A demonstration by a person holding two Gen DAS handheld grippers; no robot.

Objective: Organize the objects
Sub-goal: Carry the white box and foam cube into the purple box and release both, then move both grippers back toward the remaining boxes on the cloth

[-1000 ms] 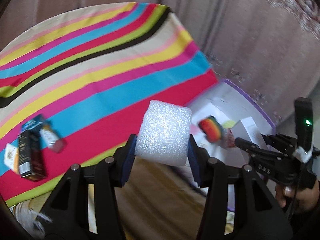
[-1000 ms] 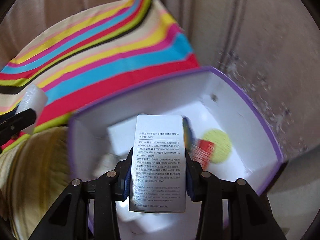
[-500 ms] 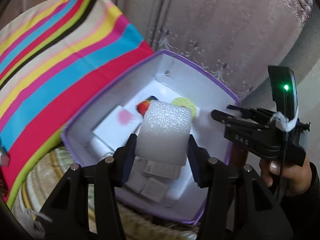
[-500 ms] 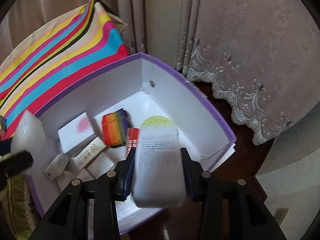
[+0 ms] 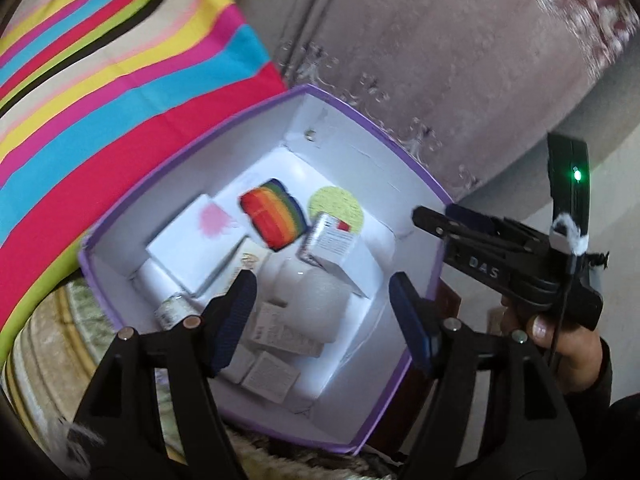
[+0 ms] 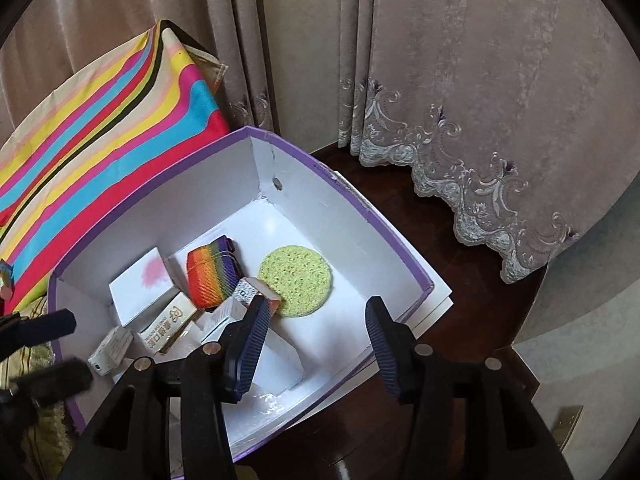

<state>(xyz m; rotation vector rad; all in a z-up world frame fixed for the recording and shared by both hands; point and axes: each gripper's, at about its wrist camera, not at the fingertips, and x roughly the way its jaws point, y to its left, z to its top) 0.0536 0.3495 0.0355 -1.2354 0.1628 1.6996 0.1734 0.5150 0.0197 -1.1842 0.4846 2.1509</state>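
Both grippers' fingers [image 5: 236, 312] opening, nothing gripped — foam block [image 5: 316, 304] and carton [image 6: 276, 364] lie below in box [image 6: 400, 248].

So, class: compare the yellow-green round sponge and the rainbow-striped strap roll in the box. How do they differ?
The sponge is one colour, yellow-green; the strap roll is rainbow-striped. The sponge is a flat, porous disc; the strap roll is thick, ribbed and bundled. Both rest inside the purple-edged box, side by side.

The purple-edged box [image 6: 400, 248] looks like matt white cardboard; the round green sponge [image 6: 295, 286] is rough and porous; the bench [image 6: 460, 264] is dark glossy wood.
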